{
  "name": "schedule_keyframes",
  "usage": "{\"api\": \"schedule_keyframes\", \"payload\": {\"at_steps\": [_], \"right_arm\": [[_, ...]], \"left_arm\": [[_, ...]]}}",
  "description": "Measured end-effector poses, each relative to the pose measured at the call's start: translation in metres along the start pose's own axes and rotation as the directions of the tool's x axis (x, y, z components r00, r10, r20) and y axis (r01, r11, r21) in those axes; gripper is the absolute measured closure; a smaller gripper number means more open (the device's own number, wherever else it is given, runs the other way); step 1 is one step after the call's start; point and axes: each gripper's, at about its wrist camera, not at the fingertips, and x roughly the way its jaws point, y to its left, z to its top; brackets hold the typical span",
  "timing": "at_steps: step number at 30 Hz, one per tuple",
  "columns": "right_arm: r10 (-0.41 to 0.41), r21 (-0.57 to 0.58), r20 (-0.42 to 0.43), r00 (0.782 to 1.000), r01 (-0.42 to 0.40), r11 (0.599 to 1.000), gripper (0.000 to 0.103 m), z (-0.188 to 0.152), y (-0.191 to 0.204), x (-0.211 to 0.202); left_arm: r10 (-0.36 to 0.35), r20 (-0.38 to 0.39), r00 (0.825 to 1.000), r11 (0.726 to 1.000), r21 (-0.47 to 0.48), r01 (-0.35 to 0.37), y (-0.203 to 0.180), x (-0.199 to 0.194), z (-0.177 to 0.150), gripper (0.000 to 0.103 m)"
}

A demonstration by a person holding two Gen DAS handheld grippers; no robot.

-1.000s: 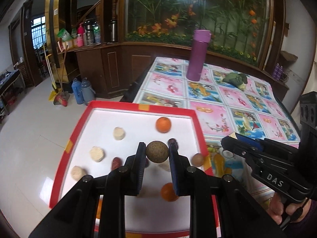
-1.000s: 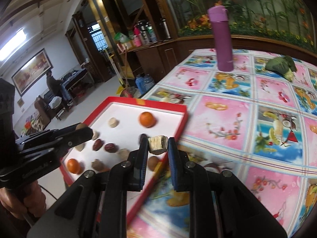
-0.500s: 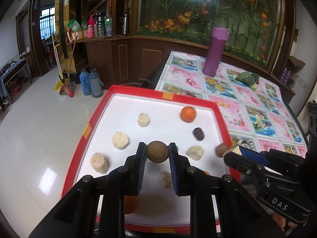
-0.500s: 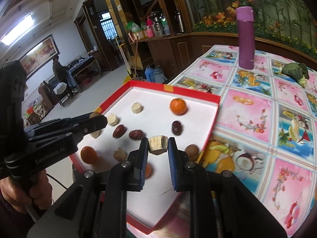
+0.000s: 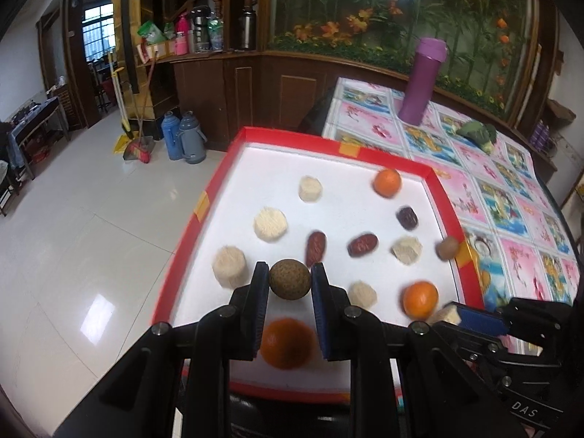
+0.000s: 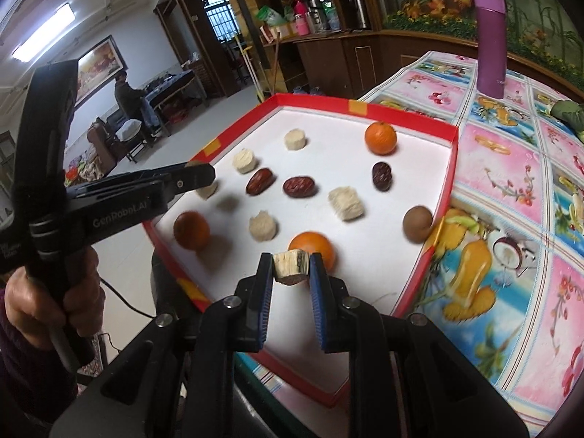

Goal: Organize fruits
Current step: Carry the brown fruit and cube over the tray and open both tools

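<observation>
- We see a rough, speckled brown ball, matt, between our left gripper's ribbed blue rubber-like pads.
- Our right gripper pinches a fibrous pale cut chunk.
- The red-rimmed white tray looks like matt cardboard.
- The round oranges have a slight sheen.
- The dark red dates look wrinkled and glossy.
- The printed tablecloth looks like shiny plastic.
- The pale floor tiles are polished.

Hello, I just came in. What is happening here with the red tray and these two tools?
A person holds a gripper in each hand above a red tray and is sorting fruit. The left gripper is shut on a brown round fruit; the right gripper is shut on a pale cut chunk. Both are held over the tray. Oranges, dark red dates and more pale chunks lie scattered on its white floor.
</observation>
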Motion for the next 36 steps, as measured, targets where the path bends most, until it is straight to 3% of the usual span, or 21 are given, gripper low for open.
{"api": "schedule_keyframes", "payload": {"at_steps": [6, 16, 24, 31, 36], "right_arm": [[0.012, -0.011, -0.022, 1.000, -0.012, 1.000, 0.081, -0.005, 0.004, 0.004], [0.012, 0.022, -0.060, 0.998, -0.011, 1.000, 0.081, -0.007, -0.005, 0.010], [-0.022, 0.039, -0.070, 0.997, 0.025, 0.999, 0.081, -0.005, -0.015, 0.018], [-0.040, 0.019, -0.076, 0.996, 0.042, 0.999, 0.081, -0.006, -0.014, 0.019], [-0.046, 0.004, -0.087, 0.995, 0.046, 0.999, 0.081, -0.006, -0.014, 0.016]], "left_arm": [[-0.012, -0.025, 1.000, 0.998, 0.069, 0.014, -0.016, -0.001, -0.014, 0.081], [-0.096, -0.079, 0.992, 0.989, 0.108, 0.104, -0.041, 0.001, -0.020, 0.081], [-0.100, -0.160, 0.982, 0.988, 0.100, 0.117, -0.046, 0.020, -0.027, 0.081], [-0.081, -0.155, 0.985, 0.988, 0.121, 0.100, -0.050, 0.019, -0.029, 0.080], [-0.045, -0.136, 0.990, 0.991, 0.119, 0.062, -0.052, 0.014, -0.030, 0.069]]}}
